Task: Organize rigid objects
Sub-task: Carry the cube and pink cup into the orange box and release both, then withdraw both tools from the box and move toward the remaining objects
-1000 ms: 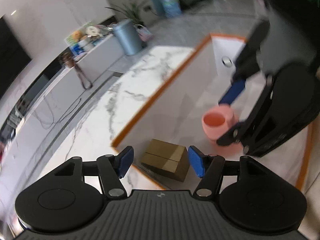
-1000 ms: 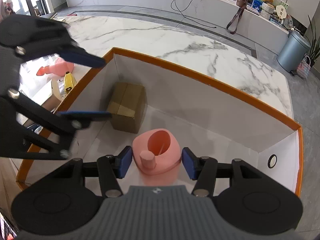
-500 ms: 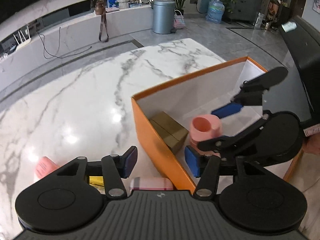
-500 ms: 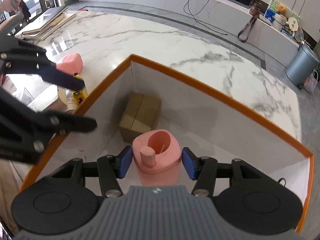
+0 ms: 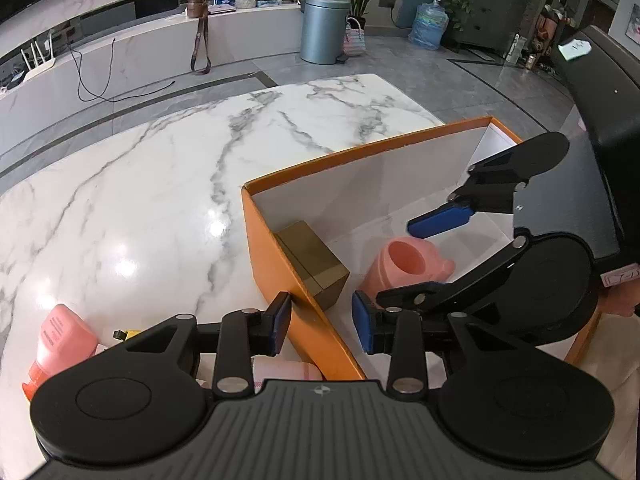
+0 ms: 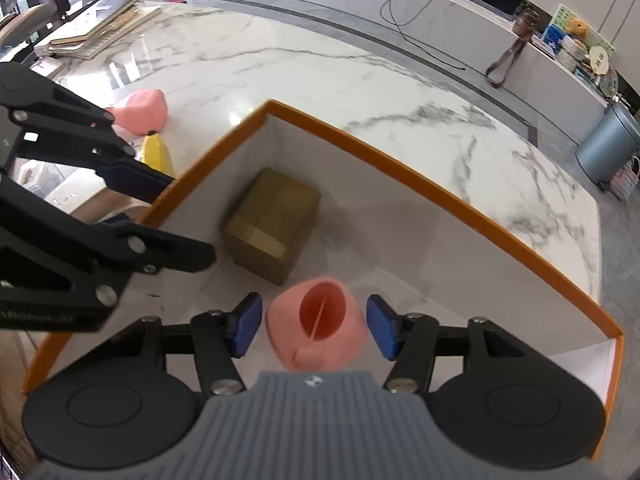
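Note:
An orange box [image 5: 280,264] with white inside walls [image 6: 440,188] stands on the marble table. In it are a brown carton [image 5: 312,264] [image 6: 272,220] and a pink cup [image 6: 318,330] [image 5: 404,264]. My right gripper [image 6: 314,326] is open, its blue pads apart from the cup on both sides; the cup looks blurred. My left gripper [image 5: 322,322] is open and empty, straddling the box's near wall. The right gripper also shows in the left wrist view [image 5: 404,268].
Outside the box on the table lie a pink bottle [image 5: 60,340] [image 6: 140,110], a yellow item [image 6: 158,152] and a pink-white pack [image 5: 288,370]. Books [image 6: 96,32] lie at the table's far end. A grey bin [image 5: 322,28] stands beyond the table.
My right gripper has opened off the pink cup, which sits lower and tilted. My left gripper has swung out of the box to its near wall.

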`<act>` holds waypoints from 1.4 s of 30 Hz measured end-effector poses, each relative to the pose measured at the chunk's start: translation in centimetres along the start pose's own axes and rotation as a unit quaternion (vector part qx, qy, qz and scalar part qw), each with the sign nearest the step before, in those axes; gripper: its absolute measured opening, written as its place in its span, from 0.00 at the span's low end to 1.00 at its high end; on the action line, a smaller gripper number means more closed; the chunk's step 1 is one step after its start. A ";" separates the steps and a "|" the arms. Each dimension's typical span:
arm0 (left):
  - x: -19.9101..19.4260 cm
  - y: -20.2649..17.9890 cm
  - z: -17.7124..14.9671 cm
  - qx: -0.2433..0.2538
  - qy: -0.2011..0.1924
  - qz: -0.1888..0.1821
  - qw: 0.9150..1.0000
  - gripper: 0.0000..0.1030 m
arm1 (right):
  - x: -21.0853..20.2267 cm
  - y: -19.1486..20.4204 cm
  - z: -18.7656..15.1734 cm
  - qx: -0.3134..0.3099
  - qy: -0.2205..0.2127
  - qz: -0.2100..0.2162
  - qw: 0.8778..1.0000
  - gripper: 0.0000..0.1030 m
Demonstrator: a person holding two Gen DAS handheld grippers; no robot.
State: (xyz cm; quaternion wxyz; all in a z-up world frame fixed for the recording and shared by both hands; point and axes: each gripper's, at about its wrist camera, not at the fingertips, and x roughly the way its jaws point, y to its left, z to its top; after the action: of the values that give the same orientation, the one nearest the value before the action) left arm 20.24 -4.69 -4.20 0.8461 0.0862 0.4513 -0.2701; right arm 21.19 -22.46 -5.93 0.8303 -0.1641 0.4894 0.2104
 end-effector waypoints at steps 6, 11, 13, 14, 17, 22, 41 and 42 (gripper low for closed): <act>0.1 0.1 0.1 -0.007 0.000 0.001 1.000 0.39 | -0.4 -0.5 -0.8 0.015 0.010 0.001 1.000 0.66; 0.3 0.0 0.1 -0.006 0.008 0.007 1.000 0.36 | -0.6 -0.4 -2.0 0.023 0.025 0.010 0.999 0.76; 0.3 0.0 0.1 -0.009 0.008 0.010 1.000 0.35 | -0.1 -0.1 -2.6 0.020 0.040 0.015 0.999 0.62; 0.3 0.0 0.1 -0.010 0.008 0.012 1.000 0.35 | 0.1 0.0 -2.8 0.017 0.048 0.016 0.999 0.53; 0.3 -0.1 0.1 -0.009 0.008 0.011 1.000 0.32 | 0.9 0.1 -3.0 0.019 0.054 0.016 0.998 0.40; 0.3 -0.3 0.2 -0.005 0.012 0.012 1.000 0.31 | 1.8 -0.2 -1.7 0.014 0.044 0.013 0.999 0.26; -0.6 -0.1 0.0 -0.019 -0.006 0.016 1.000 0.31 | 1.3 0.9 -0.8 -0.015 0.038 -0.019 0.999 0.30; -0.9 -0.1 0.0 -0.021 -0.009 0.016 1.000 0.31 | 1.0 0.9 -0.9 -0.013 0.036 -0.020 0.999 0.30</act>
State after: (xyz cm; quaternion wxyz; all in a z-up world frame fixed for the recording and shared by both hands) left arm 19.75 -4.45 -3.47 0.8561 0.0733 0.4475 -0.2478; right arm 20.48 -21.92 -7.31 0.8141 -0.1919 0.5125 0.1945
